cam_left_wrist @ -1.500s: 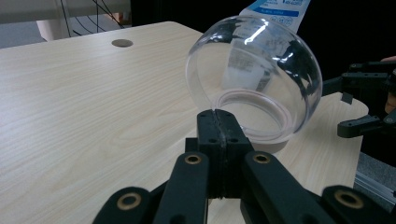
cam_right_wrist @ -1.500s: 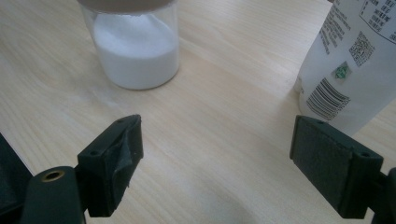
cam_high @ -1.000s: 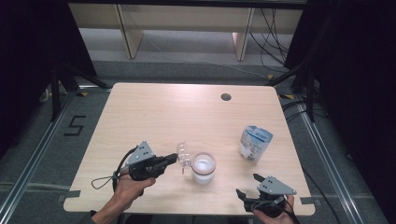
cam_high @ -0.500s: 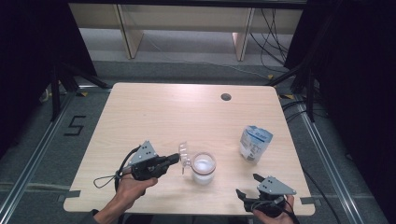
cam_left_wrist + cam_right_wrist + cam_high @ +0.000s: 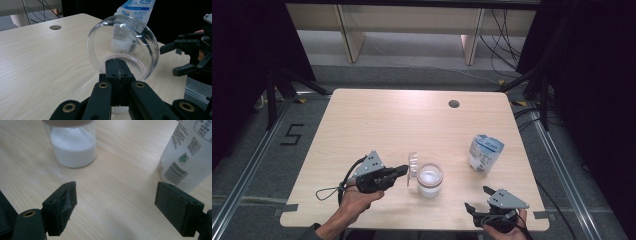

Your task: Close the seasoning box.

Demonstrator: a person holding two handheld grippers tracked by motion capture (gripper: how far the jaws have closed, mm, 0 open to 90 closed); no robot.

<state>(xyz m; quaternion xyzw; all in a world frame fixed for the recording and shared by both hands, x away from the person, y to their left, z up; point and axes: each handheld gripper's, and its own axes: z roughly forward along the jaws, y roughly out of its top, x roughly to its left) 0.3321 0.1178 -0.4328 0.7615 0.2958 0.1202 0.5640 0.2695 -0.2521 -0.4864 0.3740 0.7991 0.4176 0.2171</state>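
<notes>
Spanning most of the high view, a pale wooden table (image 5: 377, 125) is seen with a round cable hole (image 5: 454, 104) near its far edge. Toward the right side a white and blue pouch (image 5: 484, 153) stands upright, well apart from a clear jar (image 5: 430, 180) part-filled with white powder, which sits near the front middle of the table. Compared with the earlier frames, neither the jar nor the pouch is shifted. A clear domed lid (image 5: 123, 47) is held upright on its edge just beside the jar's left side, clenched at its rim by the closed jaws of the left gripper (image 5: 403, 171); the lid is tilted much as before, and the left hand (image 5: 354, 197) is barely displaced. At the front right corner the right gripper (image 5: 478, 200) is kept where it was, its jaws spread wide with nothing between them, pointed toward the jar and pouch.
</notes>
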